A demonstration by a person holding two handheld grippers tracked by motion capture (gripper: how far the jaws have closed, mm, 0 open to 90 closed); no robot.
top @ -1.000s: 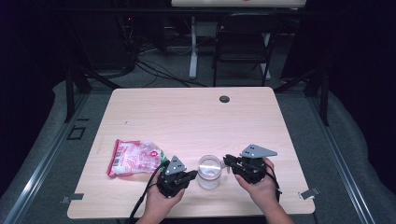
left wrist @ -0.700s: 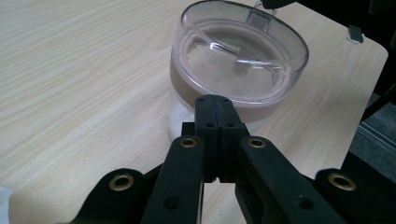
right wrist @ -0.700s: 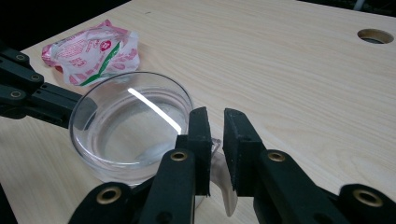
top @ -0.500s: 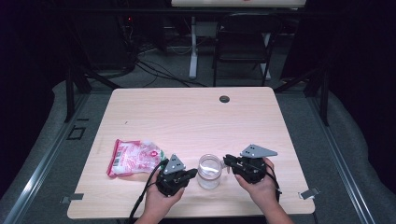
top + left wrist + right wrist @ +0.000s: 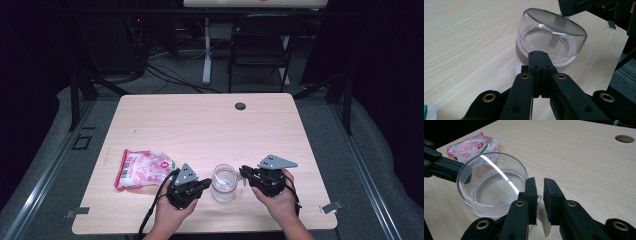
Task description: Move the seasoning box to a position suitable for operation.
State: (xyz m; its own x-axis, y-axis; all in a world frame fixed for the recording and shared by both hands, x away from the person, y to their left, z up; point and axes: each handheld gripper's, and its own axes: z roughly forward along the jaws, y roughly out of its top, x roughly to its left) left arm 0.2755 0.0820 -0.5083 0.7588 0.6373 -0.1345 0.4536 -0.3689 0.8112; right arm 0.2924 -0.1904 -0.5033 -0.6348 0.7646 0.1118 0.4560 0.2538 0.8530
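One clear glass cup [image 5: 223,183] stands upright on the desk [image 5: 210,125], near its front edge and about at the middle of its width. Two tongs flank it. The left tongs [image 5: 204,184] lie at the cup's 9 o'clock, held by the person's left hand [image 5: 170,212]; in the left gripper view their jaws are pressed flat together with nothing between them, and their tip sits just at the near wall of the cup [image 5: 550,37]. The right tongs [image 5: 243,173] come in from the cup's 3 o'clock, held by the right hand [image 5: 277,202]. In the right gripper view their jaws stand a narrow way apart, with a clear handle-like part of the cup [image 5: 491,185] in the gap between them; whether the pads actually press on it cannot be told.

One pink-and-white snack packet [image 5: 142,168] lies flat on the desk at the cup's 9 to 10 o'clock, beyond the left tongs and apart from the cup. One dark round cable hole [image 5: 240,106] sits at the desk's 12 o'clock, near the far edge. One dark folding chair [image 5: 260,50] stands on the floor behind the desk.
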